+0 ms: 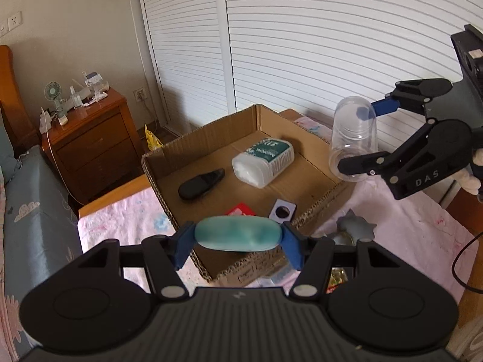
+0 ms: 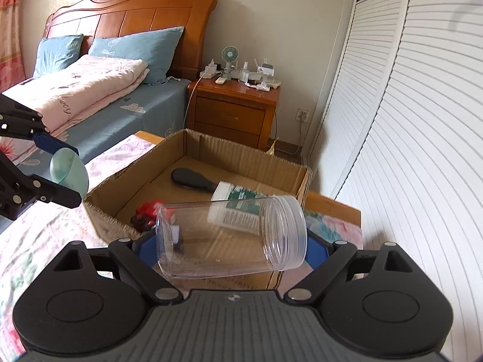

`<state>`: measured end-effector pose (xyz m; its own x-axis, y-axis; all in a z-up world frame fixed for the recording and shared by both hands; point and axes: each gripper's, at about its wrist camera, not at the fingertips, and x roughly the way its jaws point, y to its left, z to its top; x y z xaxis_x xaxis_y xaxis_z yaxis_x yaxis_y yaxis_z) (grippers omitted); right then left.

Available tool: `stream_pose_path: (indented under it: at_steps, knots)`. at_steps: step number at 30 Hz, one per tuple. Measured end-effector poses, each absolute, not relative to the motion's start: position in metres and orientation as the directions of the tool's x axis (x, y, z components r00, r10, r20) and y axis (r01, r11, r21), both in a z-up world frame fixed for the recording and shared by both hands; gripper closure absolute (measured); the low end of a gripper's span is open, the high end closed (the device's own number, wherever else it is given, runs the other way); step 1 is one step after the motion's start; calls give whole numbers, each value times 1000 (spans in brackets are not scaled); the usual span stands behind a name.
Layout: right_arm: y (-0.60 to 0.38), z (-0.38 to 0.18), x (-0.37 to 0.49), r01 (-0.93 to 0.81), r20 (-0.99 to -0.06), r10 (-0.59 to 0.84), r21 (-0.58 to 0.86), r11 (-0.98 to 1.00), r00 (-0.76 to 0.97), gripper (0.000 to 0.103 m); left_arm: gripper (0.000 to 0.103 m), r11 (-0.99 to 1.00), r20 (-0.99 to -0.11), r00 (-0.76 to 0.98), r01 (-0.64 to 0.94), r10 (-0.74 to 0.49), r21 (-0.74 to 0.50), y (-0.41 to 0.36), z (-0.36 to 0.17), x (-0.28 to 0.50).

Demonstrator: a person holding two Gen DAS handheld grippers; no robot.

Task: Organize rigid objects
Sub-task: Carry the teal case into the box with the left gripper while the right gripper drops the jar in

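A: How's the left claw (image 1: pixel 238 236) set?

B: Its blue pads are clamped on the ends of a pale teal oval object (image 1: pixel 238 233), held above the near wall of the cardboard box (image 1: pixel 157 178).

A: And the right claw (image 2: pixel 231 246)?

B: Closed on a clear plastic jar (image 2: pixel 231 236), gripped end to end, lying sideways with its threaded mouth to the right. It hangs over the box's right rim.

A: What's in the box?

B: A white bottle with a green label (image 1: pixel 264 161) on its side, a black remote-like item (image 1: pixel 200 184) left of it, and a red thing (image 1: pixel 240 209) near the front wall. Bare cardboard floor shows around the remote and along the far wall.

A: Outside it?

B: Pink patterned cloth (image 1: pixel 126 220) under the box.
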<state>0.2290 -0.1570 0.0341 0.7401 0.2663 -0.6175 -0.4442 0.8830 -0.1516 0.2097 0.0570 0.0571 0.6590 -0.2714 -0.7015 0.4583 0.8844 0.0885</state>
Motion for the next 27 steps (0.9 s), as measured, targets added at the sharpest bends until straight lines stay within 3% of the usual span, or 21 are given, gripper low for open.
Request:
stream_pose_path:
  at_steps: [5, 27]
  knots:
    - [-152, 23, 250, -427, -639, 238, -157, 890, 731, 0, 43, 889, -697, 672, 445, -251, 108, 49, 59, 241]
    - [-186, 17, 189, -347, -631, 281, 19, 938, 723, 0, 43, 918, -763, 618, 387, -192, 83, 26, 21, 328]
